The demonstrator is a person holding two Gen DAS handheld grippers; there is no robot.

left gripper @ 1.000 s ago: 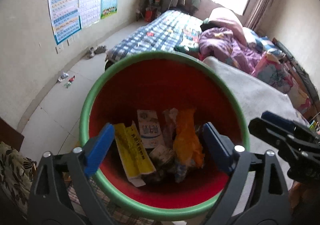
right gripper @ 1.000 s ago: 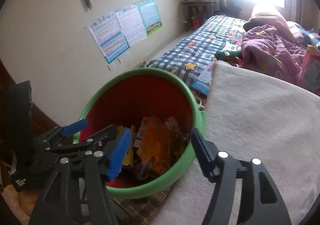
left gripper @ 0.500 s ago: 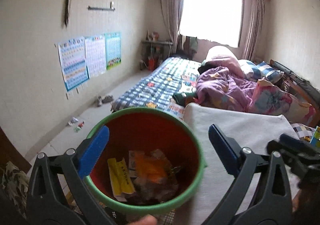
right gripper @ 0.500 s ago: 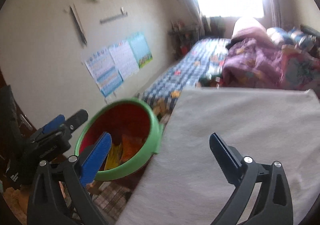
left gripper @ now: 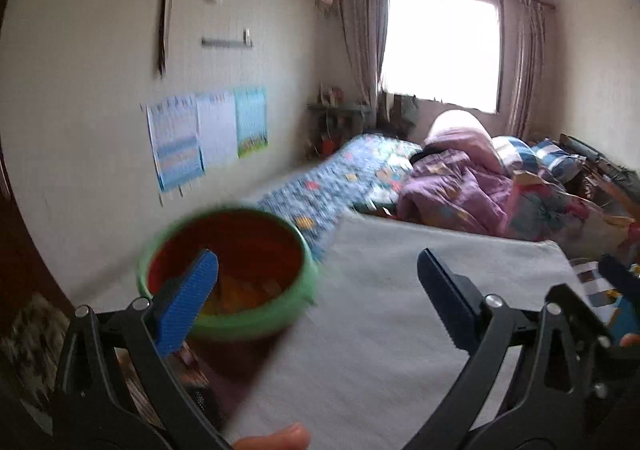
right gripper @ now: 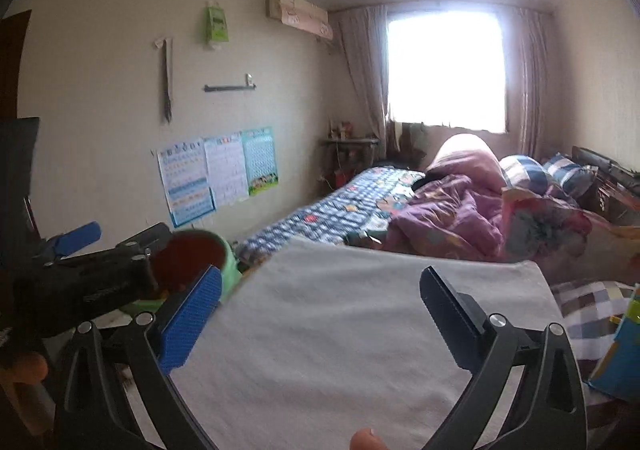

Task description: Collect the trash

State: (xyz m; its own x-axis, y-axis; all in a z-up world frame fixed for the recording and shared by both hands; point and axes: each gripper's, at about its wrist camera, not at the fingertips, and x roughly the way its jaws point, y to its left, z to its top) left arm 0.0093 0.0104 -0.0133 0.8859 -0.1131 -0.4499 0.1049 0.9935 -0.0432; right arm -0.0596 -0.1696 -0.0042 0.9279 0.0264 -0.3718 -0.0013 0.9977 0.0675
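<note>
Bin: red trash bin (left gripper: 228, 246) with a green rim stands at near left, just beside the left edge of the grey blanket (left gripper: 400, 310); motion blur smears it in the left wrist view.
Trash: orange and yellow pieces (left gripper: 244, 290) lie inside the bin, too blurred to tell apart, partly behind the blue pad of the left tool.
Left tool: left tool (left gripper: 316, 290) is spread wide with nothing between its pads, over the bin's right side and the blanket.
Right tool: right tool (right gripper: 320, 302) is likewise released and bare, above the blanket; in its view the left tool's body covers the bin's near left rim.
Writing: pale lettering on the left tool's black body is unreadable; wall posters (right gripper: 216, 174) show print too small to read.
Cut off: blue and yellow box (right gripper: 624, 354) at near right runs out of frame; a fingertip, probably a thumb, pokes in at the bottom edge of each view.
Room: blanket lies flat and bare ahead; far beyond it a purple quilt (right gripper: 448, 218) is heaped on the checked bed (right gripper: 332, 214).
</note>
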